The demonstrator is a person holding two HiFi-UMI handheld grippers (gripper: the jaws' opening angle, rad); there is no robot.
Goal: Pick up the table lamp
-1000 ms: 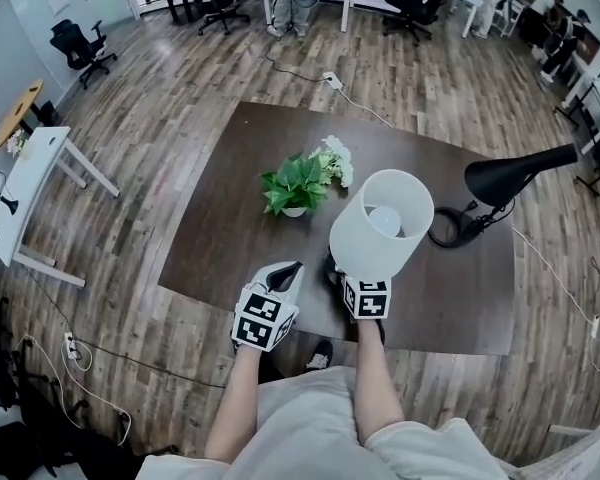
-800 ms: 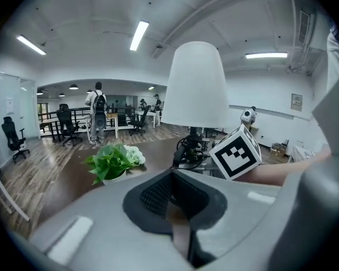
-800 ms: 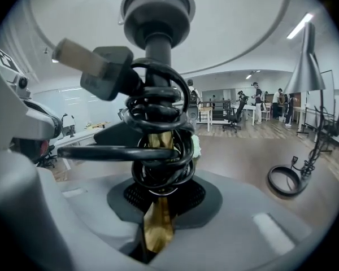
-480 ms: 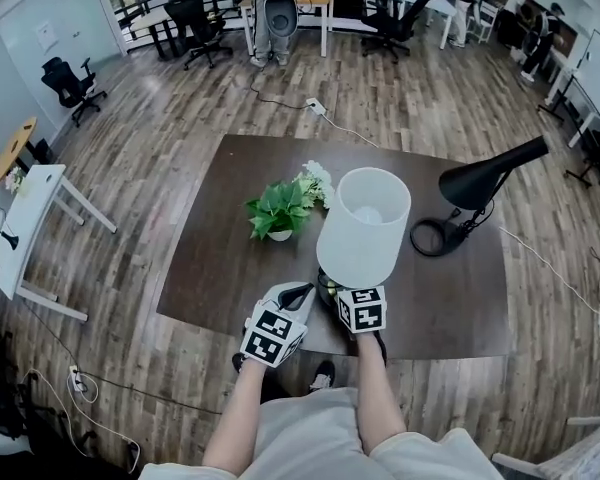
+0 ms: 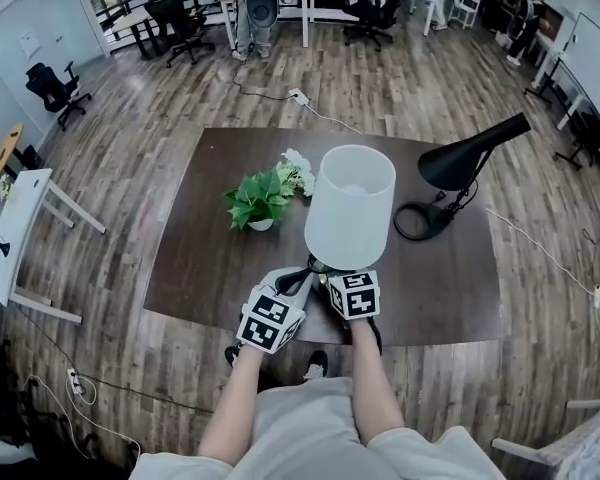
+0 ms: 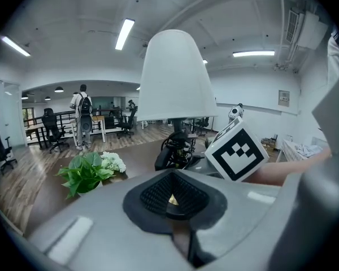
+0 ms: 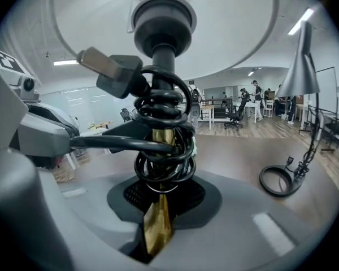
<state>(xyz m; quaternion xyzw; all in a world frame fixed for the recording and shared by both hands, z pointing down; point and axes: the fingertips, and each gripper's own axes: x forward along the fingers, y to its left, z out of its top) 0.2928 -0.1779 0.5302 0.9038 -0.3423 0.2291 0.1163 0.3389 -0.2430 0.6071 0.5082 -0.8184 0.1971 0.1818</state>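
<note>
The table lamp has a white drum shade (image 5: 349,206), a brass stem (image 7: 158,216) and a black cord coiled round the stem (image 7: 161,145). It stands upright above the near edge of the dark table (image 5: 210,268). My right gripper (image 5: 332,280) is shut on the brass stem just under the coil. My left gripper (image 5: 298,280) is shut with nothing between its jaws, right beside the lamp's stem on its left. In the left gripper view the shade (image 6: 174,78) rises just ahead, with the right gripper's marker cube (image 6: 237,151) below it.
A potted green plant with white flowers (image 5: 262,194) stands left of the lamp. A black desk lamp (image 5: 458,168) with a ring base sits at the table's right. Office chairs, desks and people are at the far side of the room.
The lamp has come upright from a tilt and moved slightly left in the view. My left gripper has closed in on the stem beside the right one.
</note>
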